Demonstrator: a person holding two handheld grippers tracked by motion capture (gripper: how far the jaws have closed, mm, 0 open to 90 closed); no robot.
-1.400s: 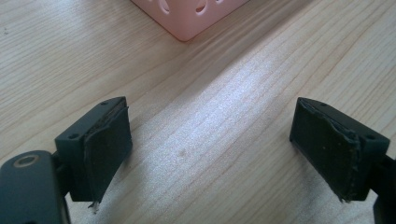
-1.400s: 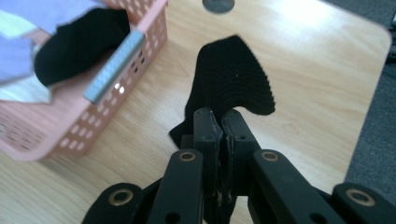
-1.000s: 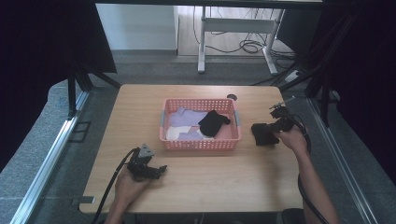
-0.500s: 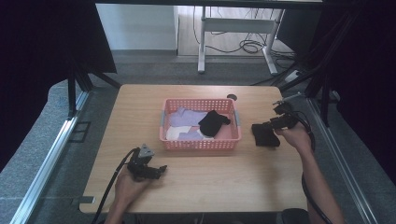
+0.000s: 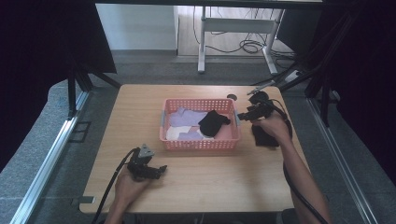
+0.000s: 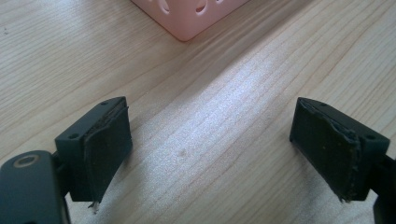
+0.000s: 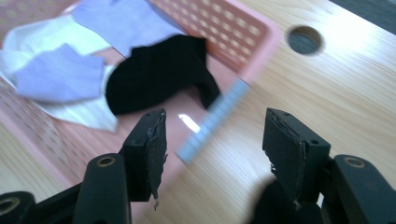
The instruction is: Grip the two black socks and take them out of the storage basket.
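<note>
Pink basket (image 5: pixel 201 144) mid-bench, black sock (image 5: pixel 212 122) inside on pale ones. Right tongs (image 5: pixel 243 115) wide open, empty, at basket's right rim, likely lining up. Left tongs (image 5: pixel 159 170) parked open, empty, on bench (image 5: pixel 140 102).

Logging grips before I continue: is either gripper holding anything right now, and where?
Nothing is held. The left gripper and the right gripper both have open, empty jaws.

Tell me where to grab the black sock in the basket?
Grab the black sock at its bunched middle, coming straight down from above. It lies on top of the other cloths, and the pink basket walls block the sides. The right gripper is nearest, fingers open.
</note>
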